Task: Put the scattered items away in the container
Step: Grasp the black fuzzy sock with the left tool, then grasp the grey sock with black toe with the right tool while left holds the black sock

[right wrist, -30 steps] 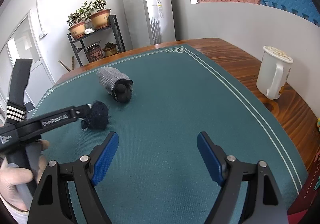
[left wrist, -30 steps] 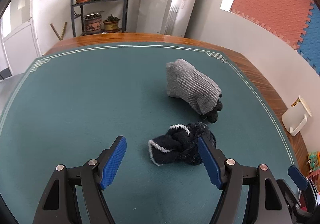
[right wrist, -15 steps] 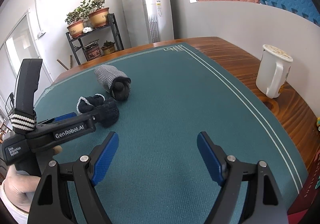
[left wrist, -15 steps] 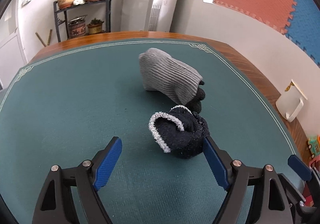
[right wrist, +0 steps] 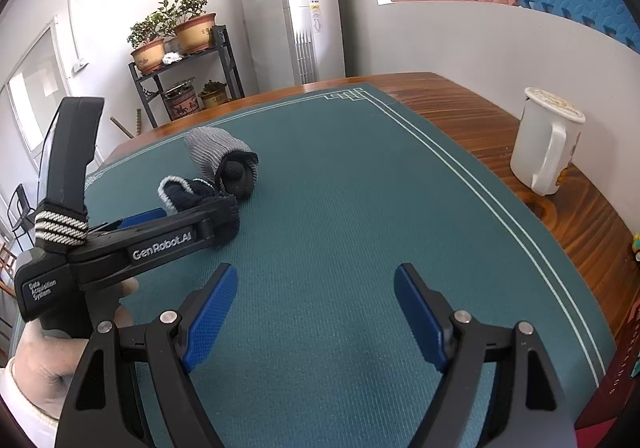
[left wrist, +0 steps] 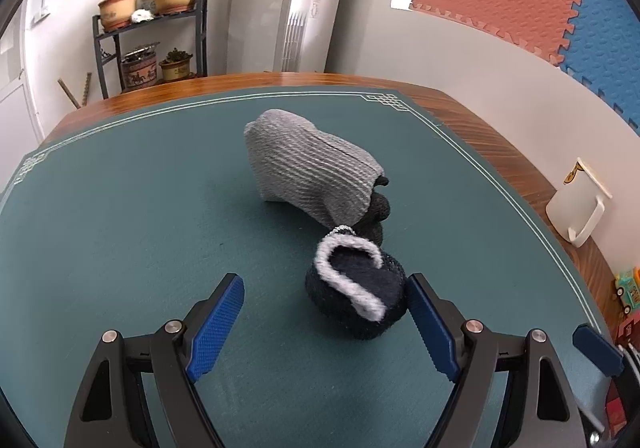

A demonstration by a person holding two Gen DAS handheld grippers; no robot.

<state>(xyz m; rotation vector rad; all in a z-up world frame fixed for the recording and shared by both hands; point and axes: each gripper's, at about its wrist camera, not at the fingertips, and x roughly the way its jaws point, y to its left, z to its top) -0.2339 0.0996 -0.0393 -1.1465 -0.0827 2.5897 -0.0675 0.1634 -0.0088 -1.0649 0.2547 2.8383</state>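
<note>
Both jaws of the left gripper [left wrist: 322,322] are spread wide and have just been opening a little more, with the dark sock ball [left wrist: 356,298] sitting between them but not squeezed. That sock ball is not in the middle of the gap: it leans right up against the right-side finger [left wrist: 430,328], while the other finger stands well apart from it. Its white-edged cuff runs slanted from top left to bottom right. Just behind it, touching it, lies the grey sock bundle [left wrist: 308,174], whose long side also points slantwise away. Both rest on the green mat [left wrist: 120,228]. I think the left gripper should shift a bit toward that side so the sock ball sits in the middle before it shuts. Over on the other side, the right gripper [right wrist: 316,312] is wide open too, holds nothing, and is farther from the 2 socks. I see no container, only a white mug [right wrist: 546,146] near the table edge.
</note>
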